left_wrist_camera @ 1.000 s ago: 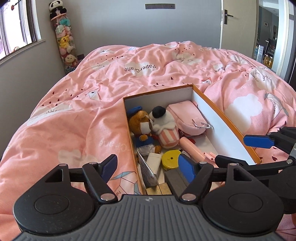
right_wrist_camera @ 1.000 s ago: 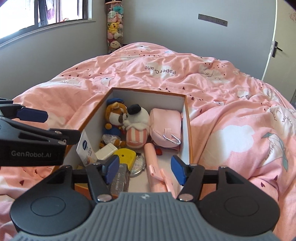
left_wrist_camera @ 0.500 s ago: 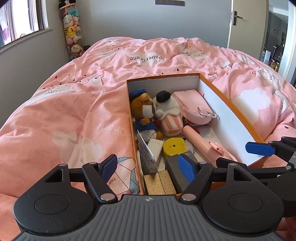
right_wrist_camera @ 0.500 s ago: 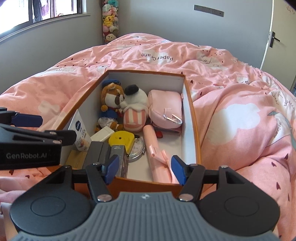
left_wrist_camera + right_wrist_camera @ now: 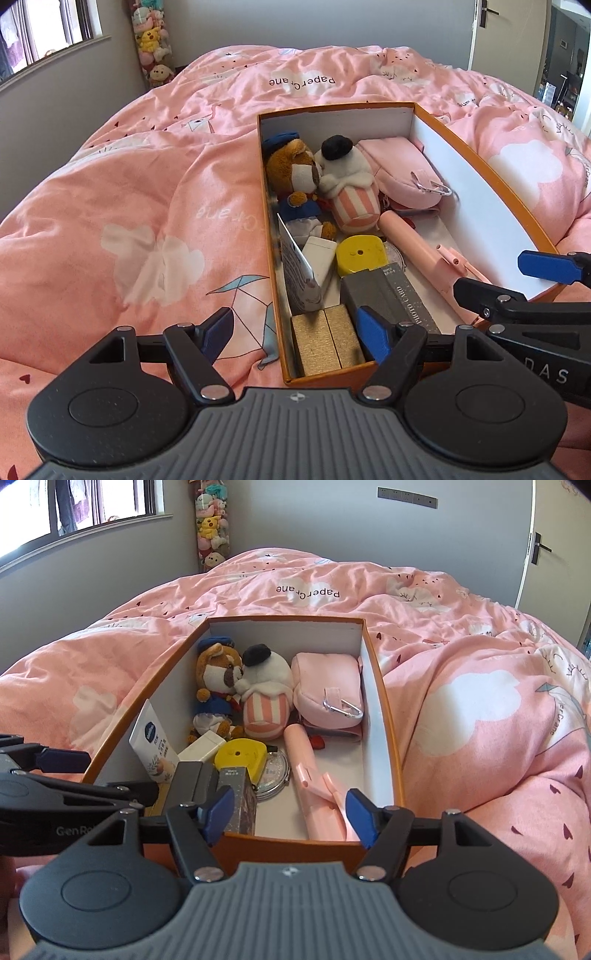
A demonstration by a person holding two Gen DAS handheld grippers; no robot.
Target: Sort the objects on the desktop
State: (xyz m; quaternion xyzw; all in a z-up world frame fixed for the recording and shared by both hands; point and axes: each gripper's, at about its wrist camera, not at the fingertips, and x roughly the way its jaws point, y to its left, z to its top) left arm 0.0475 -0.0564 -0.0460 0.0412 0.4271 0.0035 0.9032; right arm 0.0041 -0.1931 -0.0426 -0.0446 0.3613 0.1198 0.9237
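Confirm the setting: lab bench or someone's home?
Home, most likely a bedroom: a bed under a pink quilt, a hanging stack of plush toys in the corner, a door.

Ahead of the claws, the orange box (image 5: pixel 384 716) has white inner walls. Inside: a brown bear plush (image 5: pixel 216 686) dressed in blue, a white plush (image 5: pixel 264 698) with pink-and-white stripes, a pink pouch (image 5: pixel 325 686), a yellow tape measure (image 5: pixel 242 757). The quilt (image 5: pixel 480 686) is pink with white clouds.

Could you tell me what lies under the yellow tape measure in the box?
A round clock face pokes out from under the yellow tape measure; its left part is covered.
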